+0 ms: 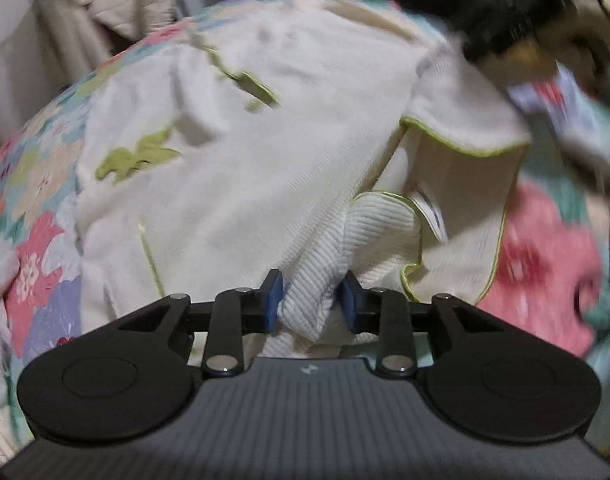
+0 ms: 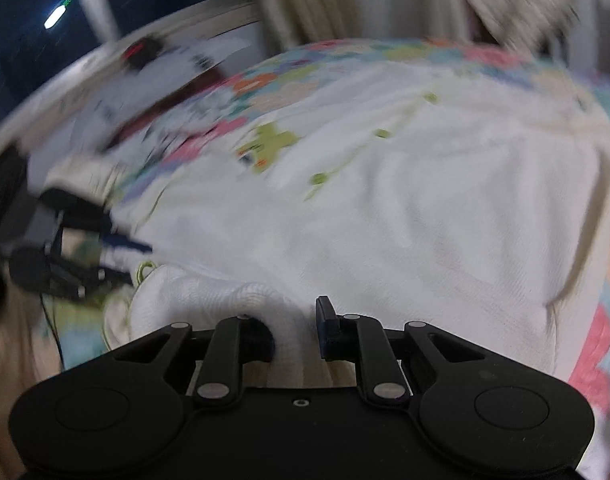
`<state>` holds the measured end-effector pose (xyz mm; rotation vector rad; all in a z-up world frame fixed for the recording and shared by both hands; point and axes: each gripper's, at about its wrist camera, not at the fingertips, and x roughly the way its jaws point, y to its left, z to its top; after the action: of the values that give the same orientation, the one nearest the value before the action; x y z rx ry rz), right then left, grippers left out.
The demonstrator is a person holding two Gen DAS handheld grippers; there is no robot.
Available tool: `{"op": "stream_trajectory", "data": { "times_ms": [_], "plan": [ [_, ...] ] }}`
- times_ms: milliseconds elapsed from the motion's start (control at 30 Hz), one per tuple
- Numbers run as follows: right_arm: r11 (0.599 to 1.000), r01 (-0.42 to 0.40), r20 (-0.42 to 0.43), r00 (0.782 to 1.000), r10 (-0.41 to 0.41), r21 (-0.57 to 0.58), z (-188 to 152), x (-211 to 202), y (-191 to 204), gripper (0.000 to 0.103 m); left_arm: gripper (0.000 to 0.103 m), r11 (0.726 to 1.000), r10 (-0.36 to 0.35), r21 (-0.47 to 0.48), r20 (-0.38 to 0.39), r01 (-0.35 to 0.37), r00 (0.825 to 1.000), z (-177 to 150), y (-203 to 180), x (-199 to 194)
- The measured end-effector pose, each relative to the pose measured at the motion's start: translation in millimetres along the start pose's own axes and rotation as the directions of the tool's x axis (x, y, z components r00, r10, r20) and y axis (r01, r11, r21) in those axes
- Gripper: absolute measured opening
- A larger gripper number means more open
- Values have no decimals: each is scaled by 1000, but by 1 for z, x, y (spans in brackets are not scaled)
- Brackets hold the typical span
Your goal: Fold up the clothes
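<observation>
white garment (image 1: 265, 168) with green trim lies spread on the floral bedspread (image 1: 37, 264). left gripper (image 1: 313, 300) has its fingers closed on a bunched ribbed edge; right gripper (image 2: 295, 332) fingers likewise pinch a fold of the same cloth at its near edge. judged step: both near corners held, fold about to be carried over. next move calls for lifting both together and laying the edge toward the far hem. open bedspread around the garment; clutter at far left in the blurred right view.

Both wrist views close, sharing white garment (image 1: 265, 168)
</observation>
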<state>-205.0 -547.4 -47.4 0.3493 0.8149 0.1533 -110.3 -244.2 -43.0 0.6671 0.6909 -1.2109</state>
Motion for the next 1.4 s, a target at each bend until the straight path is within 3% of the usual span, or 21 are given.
{"op": "stream_trajectory", "data": {
  "times_ms": [100,167,300,367,433,667,700,733,767,800,967,1033,1133,1267,1333,1367,1400],
  "plan": [
    [998,1,-2,1000,-1,61,8,5,-15,21,36,983,-38,-174,64,49,997,3,30,-5],
    [998,12,-11,1000,-11,59,11,9,-18,21,43,972,-68,-220,91,87,994,0,40,-12],
    [999,25,-21,999,-24,38,18,12,-14,21,57,988,-89,-113,109,101,990,-14,33,-32],
    [999,32,-26,999,-31,25,21,12,-13,21,73,995,-93,-27,130,98,987,-24,25,-42],
    [999,35,-30,999,-34,17,22,12,-13,21,80,998,-55,12,131,54,990,-28,22,-38],
    [999,39,-40,998,-40,-17,17,9,-10,21,80,986,139,76,85,-145,987,-24,23,7],
    [999,39,-40,998,-40,-29,16,9,-9,21,79,983,155,85,72,-160,985,-22,24,17],
    [998,40,-45,998,-43,-51,14,8,-7,21,59,985,140,90,63,-145,988,-20,24,22],
    [996,42,-58,997,-46,-73,13,7,-4,21,20,990,105,83,58,-110,993,-17,25,24],
    [993,57,-75,995,-66,-107,11,6,0,21,14,993,86,79,55,-90,995,-14,25,26],
    [947,141,-62,984,-166,-290,-10,-10,27,33,16,990,109,88,56,-114,992,-10,21,30],
    [908,183,-51,975,-218,-377,-27,-15,39,42,19,994,101,39,60,-104,993,-13,27,31],
    [839,244,-29,955,-294,-487,-58,-17,56,52,33,994,106,0,65,-106,992,-15,33,32],
    [765,314,33,933,-359,-562,-86,-10,64,62,36,995,104,-22,76,-102,992,-15,36,36],
    [712,339,71,923,-378,-615,-94,-2,66,66,26,995,100,-29,88,-98,991,-16,36,36],
    [717,335,79,927,-365,-611,-90,1,62,66,14,995,95,-23,94,-94,991,-16,34,35],
    [728,327,84,933,-349,-603,-84,3,58,65,13,994,107,2,98,-107,989,-15,29,35]
  ]
}}
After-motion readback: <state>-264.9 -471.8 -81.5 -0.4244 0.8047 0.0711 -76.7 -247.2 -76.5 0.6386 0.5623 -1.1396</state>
